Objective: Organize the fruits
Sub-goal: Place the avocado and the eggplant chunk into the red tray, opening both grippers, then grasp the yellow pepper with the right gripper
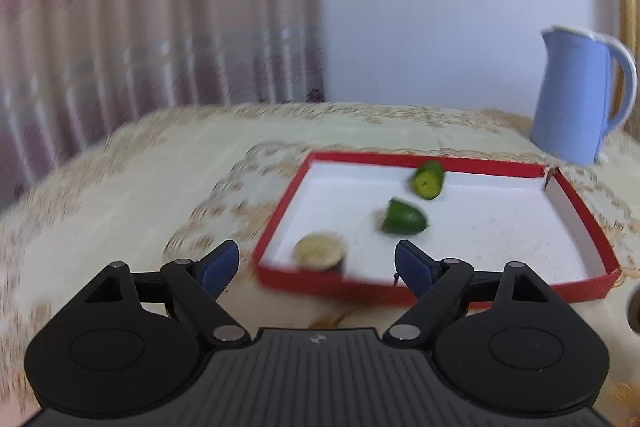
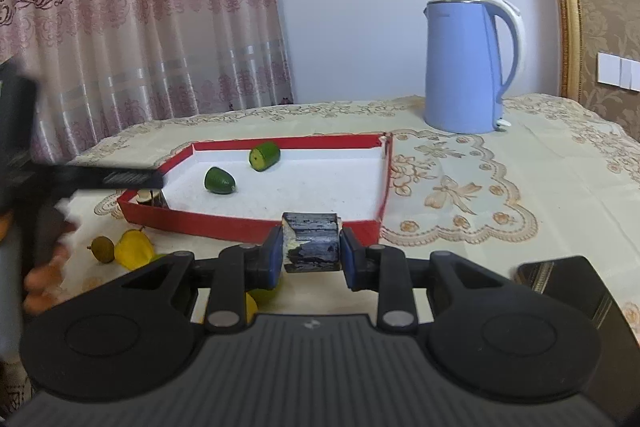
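My left tongs [image 1: 316, 263] stand wide apart and empty at lower centre of their frame, before the red tray [image 1: 588, 223]. In it lie two green fruit pieces [image 1: 404, 217] and a pale slice [image 1: 320, 251]. My right tongs [image 2: 310, 253] clamp a dark chunk [image 2: 312, 243] at centre frame, above the desk [image 2: 500, 163].

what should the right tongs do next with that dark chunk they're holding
Probably carry it forward over the red tray's near wall and release it on the bare white floor. The right tongs are shut on the dark chunk just short of that wall, and three pieces already lie inside.
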